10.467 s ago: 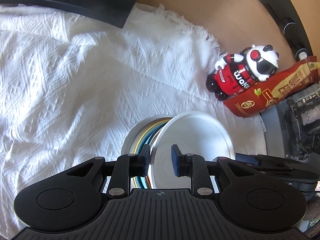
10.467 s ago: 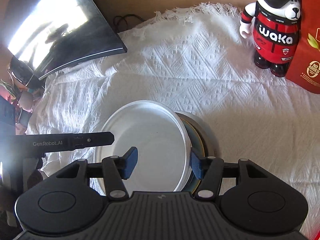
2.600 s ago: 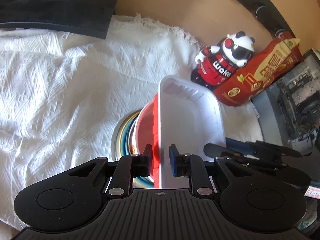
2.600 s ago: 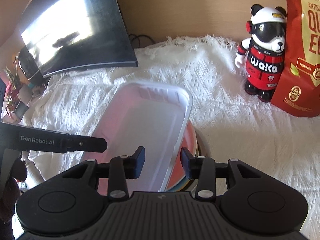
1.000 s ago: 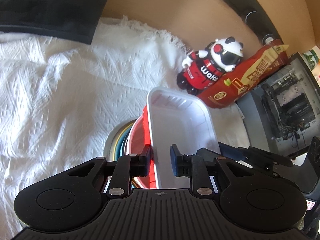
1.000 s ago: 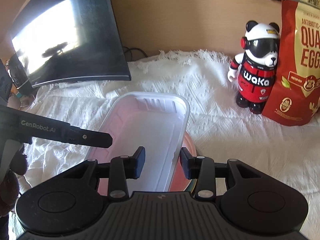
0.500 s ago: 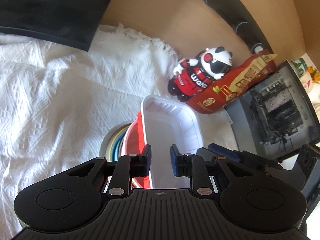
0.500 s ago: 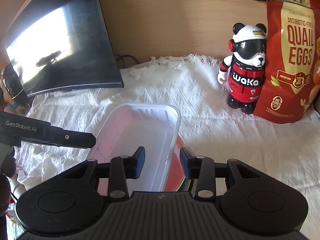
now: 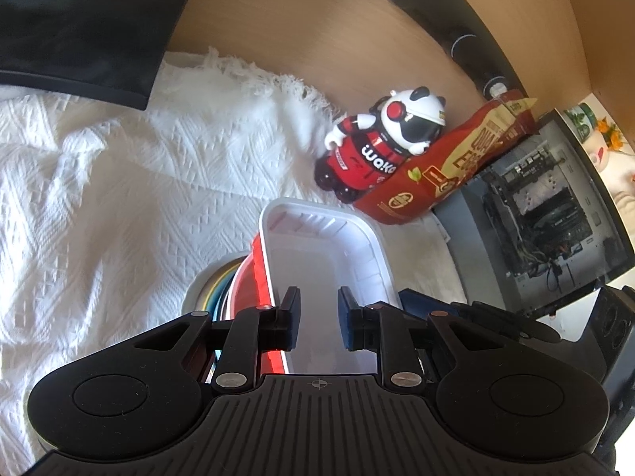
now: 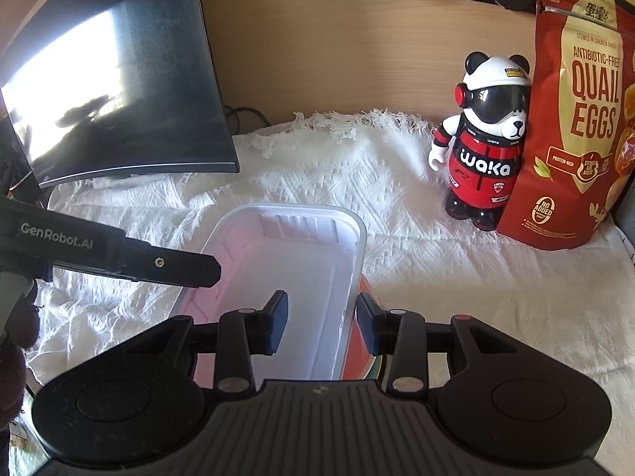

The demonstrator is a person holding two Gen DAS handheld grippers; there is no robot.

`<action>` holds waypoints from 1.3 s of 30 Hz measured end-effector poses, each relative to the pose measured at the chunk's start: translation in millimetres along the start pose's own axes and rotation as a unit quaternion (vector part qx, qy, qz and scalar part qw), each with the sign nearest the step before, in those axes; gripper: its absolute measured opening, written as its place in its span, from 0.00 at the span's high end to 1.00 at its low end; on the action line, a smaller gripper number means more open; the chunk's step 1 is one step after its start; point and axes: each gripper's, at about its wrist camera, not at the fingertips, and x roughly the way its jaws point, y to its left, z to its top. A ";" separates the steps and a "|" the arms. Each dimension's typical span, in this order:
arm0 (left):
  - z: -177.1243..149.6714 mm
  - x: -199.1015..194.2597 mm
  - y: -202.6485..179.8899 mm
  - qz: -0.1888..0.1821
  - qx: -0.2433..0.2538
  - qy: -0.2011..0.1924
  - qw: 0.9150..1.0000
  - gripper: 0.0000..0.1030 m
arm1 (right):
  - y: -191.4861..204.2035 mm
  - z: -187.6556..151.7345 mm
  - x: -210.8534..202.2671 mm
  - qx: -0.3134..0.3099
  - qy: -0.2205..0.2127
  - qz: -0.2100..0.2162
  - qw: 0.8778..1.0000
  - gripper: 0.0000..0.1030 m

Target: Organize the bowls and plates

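A white tray (image 10: 301,277) sits atop a red bowl (image 9: 250,289) and stacked plates (image 9: 216,289) on the cloth-covered worktop (image 10: 397,198), near the panda toy (image 10: 486,146). Left tongs (image 9: 317,319) and right tongs (image 10: 319,323) both gape over it, gripping nothing.

One white tray (image 10: 301,261), one panda figure (image 10: 486,146), one pouch (image 10: 575,119)

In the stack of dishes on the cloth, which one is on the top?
The white rectangular tray is on top. It is the only rectangular piece; under it sits a red bowl, and round plates show only their edges at the bottom.
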 end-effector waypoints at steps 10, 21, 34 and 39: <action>-40.1 -48.4 -25.5 0.042 0.000 -0.080 0.996 0.79 | -15.2 -10.6 -30.1 0.017 -0.048 0.006 0.999 0.63; -205.4 -74.3 -102.3 0.209 0.066 -0.182 0.959 0.85 | -9.4 -115.4 -132.0 0.029 -0.109 0.043 0.993 0.27; -301.5 -79.4 -151.7 0.236 0.115 -0.188 0.946 0.85 | -12.4 -215.2 -194.4 0.037 -0.090 -0.006 0.995 0.22; -311.7 -79.2 -154.6 0.234 0.121 -0.178 0.948 0.85 | -6.2 -227.2 -204.4 0.021 -0.084 -0.014 0.996 0.22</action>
